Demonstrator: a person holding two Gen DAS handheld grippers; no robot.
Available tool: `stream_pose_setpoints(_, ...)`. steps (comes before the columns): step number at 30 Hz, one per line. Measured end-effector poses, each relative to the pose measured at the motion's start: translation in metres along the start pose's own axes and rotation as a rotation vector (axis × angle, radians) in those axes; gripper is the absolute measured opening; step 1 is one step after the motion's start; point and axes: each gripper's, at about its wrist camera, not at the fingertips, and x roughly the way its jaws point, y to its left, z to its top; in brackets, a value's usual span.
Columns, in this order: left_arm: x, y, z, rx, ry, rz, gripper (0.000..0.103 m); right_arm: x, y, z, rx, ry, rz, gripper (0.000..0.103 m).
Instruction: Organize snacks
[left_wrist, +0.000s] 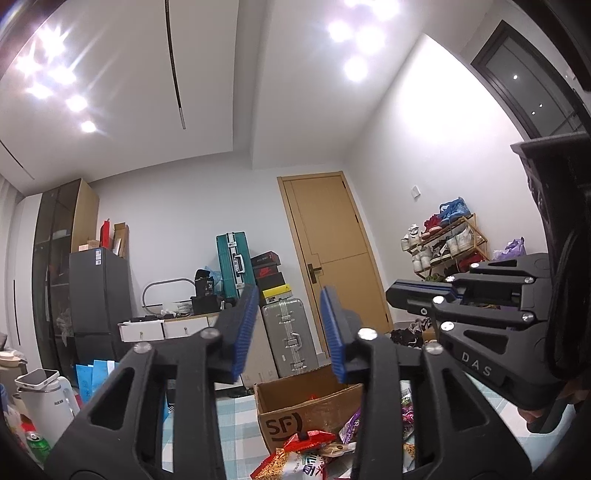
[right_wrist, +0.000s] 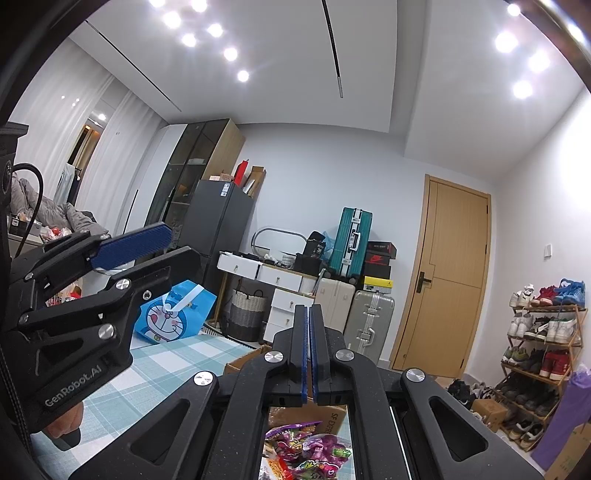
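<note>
Several snack packets in red, white and purple lie on the checked tablecloth in front of an open brown SF cardboard box. My left gripper is open and empty, raised above the box and the snacks. My right gripper is shut with nothing between its blue pads, held above purple snack packets and the box. The right gripper also shows at the right of the left wrist view, and the left gripper shows at the left of the right wrist view.
A white kettle and a green can stand at the table's left. A blue Doraemon bag stands at the table's far edge. Suitcases, a fridge, a door and a shoe rack stand behind.
</note>
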Motion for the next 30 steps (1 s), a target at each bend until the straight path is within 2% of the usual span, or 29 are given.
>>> stream_pose_setpoints(5, 0.0029, -0.001, 0.0, -0.001, 0.005, -0.006, 0.005, -0.0008, -0.001, 0.0003, 0.0, 0.0, 0.0, 0.001)
stream_pose_setpoints(8, 0.0029, -0.0011, -0.0008, -0.004, 0.006, -0.009, 0.005, 0.0, -0.0011, 0.0005, -0.001, 0.0, 0.0, 0.001)
stream_pose_setpoints(11, 0.002, -0.0017, -0.0003, -0.001, 0.006, -0.016, 0.0, 0.0, -0.0011, 0.0006, 0.0, 0.001, 0.0, 0.001)
stream_pose_setpoints(30, 0.0038, -0.002, 0.0022, 0.004, 0.01, -0.026, 0.0, -0.0008, -0.0011, 0.0004, -0.001, 0.001, -0.001, 0.001)
